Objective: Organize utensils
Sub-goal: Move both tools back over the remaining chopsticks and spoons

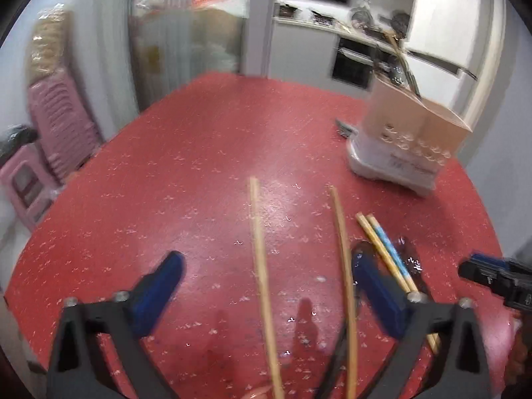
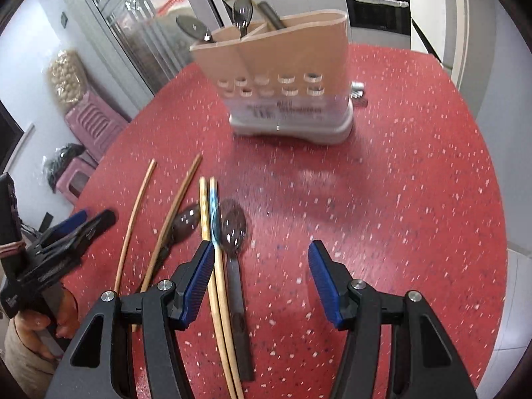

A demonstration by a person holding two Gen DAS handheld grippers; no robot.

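Observation:
A beige utensil holder (image 2: 286, 76) on a white base stands at the far side of the red table and holds spoons (image 2: 242, 11); it also shows in the left wrist view (image 1: 405, 136). Two plain wooden chopsticks (image 1: 262, 282) lie between my left gripper's open fingers. A second pair of chopsticks (image 2: 216, 259), one blue-tipped, and two dark spoons (image 2: 232, 229) lie near my right gripper's left finger. My left gripper (image 1: 266, 269) is open and empty. My right gripper (image 2: 259, 266) is open and empty, just above the table.
The red speckled table (image 2: 399, 199) spreads to the right of the utensils. Pink plastic stools (image 1: 56, 126) stand at the left beyond the table edge. A kitchen counter and oven (image 1: 352, 63) are behind. A small dark object (image 2: 357, 94) lies behind the holder.

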